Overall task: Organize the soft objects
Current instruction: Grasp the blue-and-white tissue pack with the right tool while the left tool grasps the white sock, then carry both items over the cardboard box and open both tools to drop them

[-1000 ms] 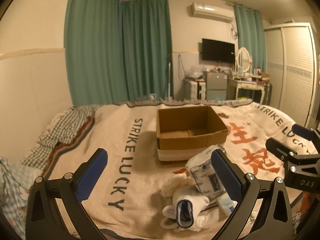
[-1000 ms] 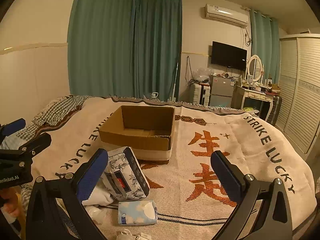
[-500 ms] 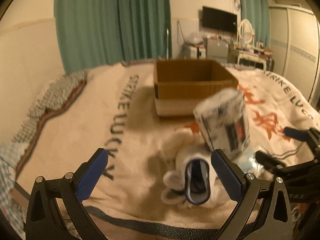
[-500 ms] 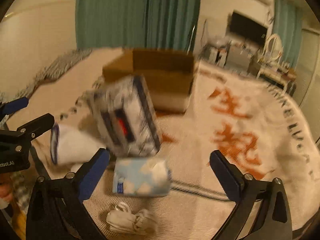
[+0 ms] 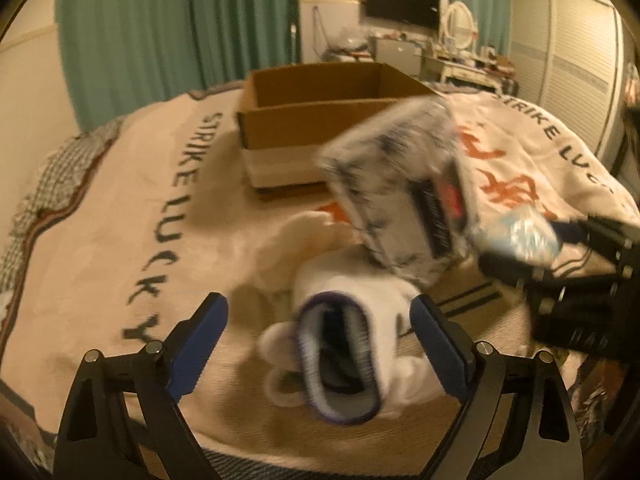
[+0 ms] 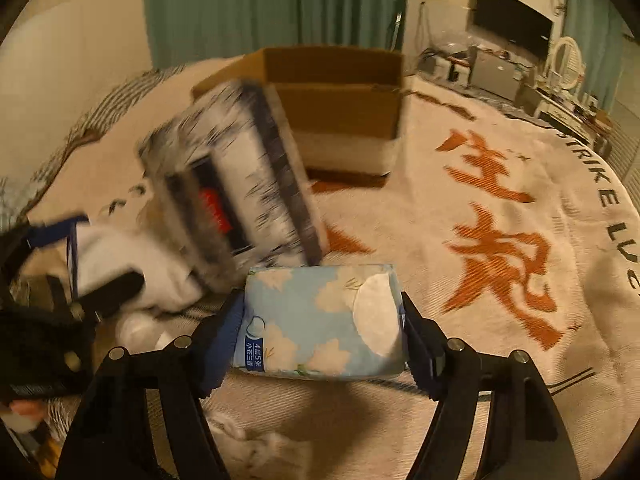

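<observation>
The blue tissue pack is flanked by the right gripper, though a firm clench cannot be told. The white sock is framed by the left gripper, whose jaws are spread wide

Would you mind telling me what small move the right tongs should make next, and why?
Probably lift the blue tissue pack toward the open cardboard box: the right tongs look pressed against both sides of the pack, and the box stands just beyond it.
</observation>
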Motion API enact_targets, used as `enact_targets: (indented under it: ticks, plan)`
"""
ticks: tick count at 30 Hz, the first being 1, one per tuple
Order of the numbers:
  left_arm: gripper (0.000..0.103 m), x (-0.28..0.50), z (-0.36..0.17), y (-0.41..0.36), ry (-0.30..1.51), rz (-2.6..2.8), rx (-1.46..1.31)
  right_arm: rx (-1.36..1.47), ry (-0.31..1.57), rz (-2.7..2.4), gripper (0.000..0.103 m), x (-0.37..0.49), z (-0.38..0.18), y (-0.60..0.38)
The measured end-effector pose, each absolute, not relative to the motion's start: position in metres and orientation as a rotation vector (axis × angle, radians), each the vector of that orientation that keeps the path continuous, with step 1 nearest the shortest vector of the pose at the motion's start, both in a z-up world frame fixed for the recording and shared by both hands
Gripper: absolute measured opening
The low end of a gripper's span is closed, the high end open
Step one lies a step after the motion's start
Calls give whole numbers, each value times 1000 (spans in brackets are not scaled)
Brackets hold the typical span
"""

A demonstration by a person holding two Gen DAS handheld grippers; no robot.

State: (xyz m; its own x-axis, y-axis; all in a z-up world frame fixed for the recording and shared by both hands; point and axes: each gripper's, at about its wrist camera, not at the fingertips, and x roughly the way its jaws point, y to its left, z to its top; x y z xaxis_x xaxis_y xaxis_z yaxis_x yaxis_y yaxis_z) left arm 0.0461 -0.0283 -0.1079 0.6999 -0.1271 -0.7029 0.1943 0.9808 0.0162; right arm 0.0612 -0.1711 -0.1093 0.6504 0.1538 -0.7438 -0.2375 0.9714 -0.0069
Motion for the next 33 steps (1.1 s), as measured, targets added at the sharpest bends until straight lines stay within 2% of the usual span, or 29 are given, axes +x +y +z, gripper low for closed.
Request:
enact_targets:
  ticks: [2, 4, 6, 10, 13, 25, 33]
  plan:
    - [85, 51, -113, -38, 791, -205, 104, -88, 825, 214, 72, 63, -104, -177]
    - [74, 58, -120, -46, 817, -223, 119, -77, 825, 208, 72, 65, -103, -181]
    - [69, 64, -126, -48, 847, -234, 120, -73, 833, 210, 72, 67, -104, -182]
    - [50, 62, -125, -48, 851, -244, 127, -77, 834, 219, 72, 67, -108, -182]
    - [44, 59, -122, -47, 840, -250, 141, -75, 826, 223, 72, 66, -107, -183]
    - [42, 40, -71, -25, 700, -235, 78, -79, 723, 216, 72, 43, -64, -183]
    - [42, 61, -19, -22, 596, -260, 49, -67, 614, 269, 72, 60, -9, -182]
